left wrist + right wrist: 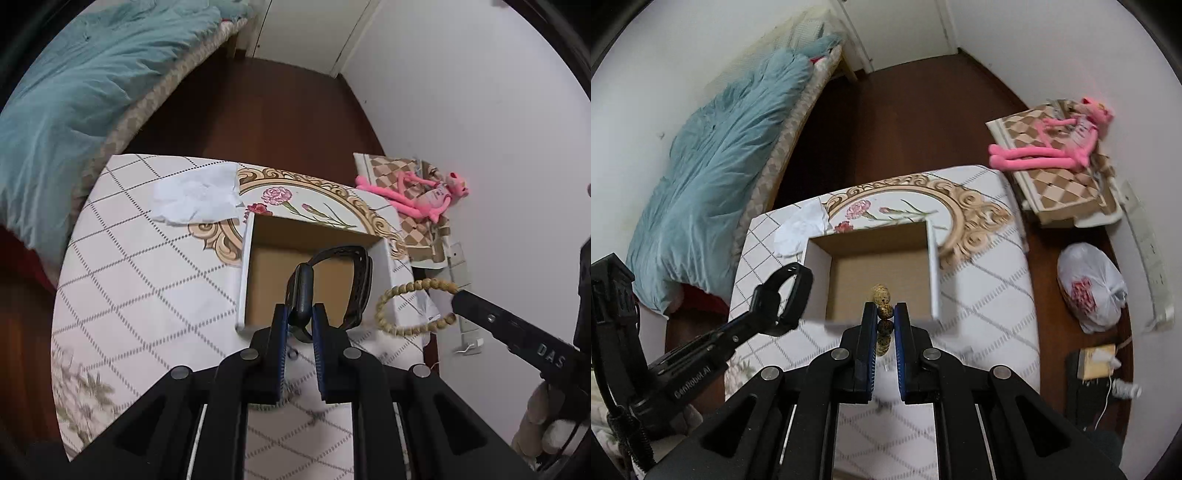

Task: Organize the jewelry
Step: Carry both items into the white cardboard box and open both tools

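Note:
My left gripper (300,309) is shut on a black wristwatch (334,280), held by its case, with the strap looping up over the box. The same watch (786,295) and left gripper (757,318) show at the left in the right wrist view. An open white cardboard box (251,254) with a brown inside stands on the table; its inside looks empty (934,266). My right gripper (885,311) is shut on a tan wooden bead bracelet (882,295), which hangs as a loop (391,295) from the right gripper (456,297) beside the box's right wall.
The table (140,266) has a white grid-patterned cloth with a floral medallion. A crumpled white paper (199,199) lies at its far left. A pink plush toy (1063,144) lies on a checkered box, a white plastic bag (1089,288) on the floor, a bed with blue quilt (74,92) at left.

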The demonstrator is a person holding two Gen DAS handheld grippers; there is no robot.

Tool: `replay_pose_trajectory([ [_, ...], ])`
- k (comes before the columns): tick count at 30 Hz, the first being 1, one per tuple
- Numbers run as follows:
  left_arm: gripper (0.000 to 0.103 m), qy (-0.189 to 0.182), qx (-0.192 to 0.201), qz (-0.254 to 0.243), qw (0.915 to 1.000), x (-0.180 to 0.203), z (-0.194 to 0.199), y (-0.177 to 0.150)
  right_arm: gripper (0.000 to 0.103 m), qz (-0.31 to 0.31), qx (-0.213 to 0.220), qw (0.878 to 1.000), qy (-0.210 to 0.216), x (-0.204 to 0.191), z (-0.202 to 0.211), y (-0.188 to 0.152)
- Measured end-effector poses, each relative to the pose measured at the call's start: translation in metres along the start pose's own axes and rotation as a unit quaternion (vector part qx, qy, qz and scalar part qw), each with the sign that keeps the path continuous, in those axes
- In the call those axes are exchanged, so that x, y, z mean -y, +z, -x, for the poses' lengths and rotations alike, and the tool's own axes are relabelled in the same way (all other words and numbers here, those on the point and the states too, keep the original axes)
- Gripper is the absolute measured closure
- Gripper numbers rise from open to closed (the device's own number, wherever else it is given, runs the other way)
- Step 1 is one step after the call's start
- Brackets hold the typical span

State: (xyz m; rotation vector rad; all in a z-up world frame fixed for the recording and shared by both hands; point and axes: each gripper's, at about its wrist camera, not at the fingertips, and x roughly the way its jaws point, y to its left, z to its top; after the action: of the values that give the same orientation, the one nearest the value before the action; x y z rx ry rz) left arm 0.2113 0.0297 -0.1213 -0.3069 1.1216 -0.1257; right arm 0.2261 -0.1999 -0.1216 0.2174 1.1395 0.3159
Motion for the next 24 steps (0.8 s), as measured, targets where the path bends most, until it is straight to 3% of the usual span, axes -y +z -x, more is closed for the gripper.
replay_pose_trajectory([
  [4, 0.092, 0.005, -0.026, 0.0, 0.9996, -0.006, -0.031, 0.02, 0.094, 0.005, -0.035, 0.999, -0.01, -0.002, -0.047, 0.032],
  [11, 0.09, -0.007, -0.093, 0.03, 0.9952, -0.013, -0.081, 0.039, 0.094, 0.004, -0.083, 0.997, -0.003, 0.003, -0.101, 0.055],
  [12, 0.083, -0.002, -0.094, 0.029, 0.9952, -0.012, -0.084, 0.041, 0.093, 0.003, -0.092, 0.996, 0.002, 0.004, -0.107, 0.058],
  [13, 0.059, 0.005, -0.094, 0.029, 0.9952, -0.011, -0.085, 0.042, 0.093, 0.002, -0.106, 0.994, 0.005, 0.006, -0.114, 0.06],
  [14, 0.045, 0.009, -0.092, 0.028, 0.9953, -0.009, -0.085, 0.044, 0.093, 0.001, -0.115, 0.993, 0.007, 0.008, -0.118, 0.061],
  [15, 0.023, 0.003, -0.089, 0.028, 0.9957, -0.007, -0.084, 0.046, 0.092, -0.001, -0.123, 0.992, 0.006, 0.011, -0.122, 0.061],
  [17, 0.018, 0.015, -0.074, 0.021, 0.997, -0.003, -0.078, 0.048, 0.08, 0.002, -0.127, 0.992, -0.003, 0.014, -0.123, 0.061],
  [19, 0.016, 0.024, -0.064, 0.015, 0.9976, 0.0, -0.071, 0.05, 0.05, 0.004, -0.12, 0.993, -0.005, 0.016, -0.117, 0.061],
  [22, 0.002, 0.054, -0.048, 0.005, 0.9974, 0.002, -0.061, 0.05, 0.04, 0.013, -0.102, 0.994, -0.024, 0.016, -0.103, 0.061],
  [23, 0.001, 0.069, -0.036, -0.003, 0.997, 0.003, -0.056, 0.049, 0.038, 0.017, -0.098, 0.994, -0.034, 0.016, -0.1, 0.061],
  [24, 0.001, 0.079, -0.026, -0.007, 0.9965, 0.003, -0.054, 0.049, 0.028, 0.026, -0.09, 0.994, -0.054, 0.015, -0.096, 0.06],
])
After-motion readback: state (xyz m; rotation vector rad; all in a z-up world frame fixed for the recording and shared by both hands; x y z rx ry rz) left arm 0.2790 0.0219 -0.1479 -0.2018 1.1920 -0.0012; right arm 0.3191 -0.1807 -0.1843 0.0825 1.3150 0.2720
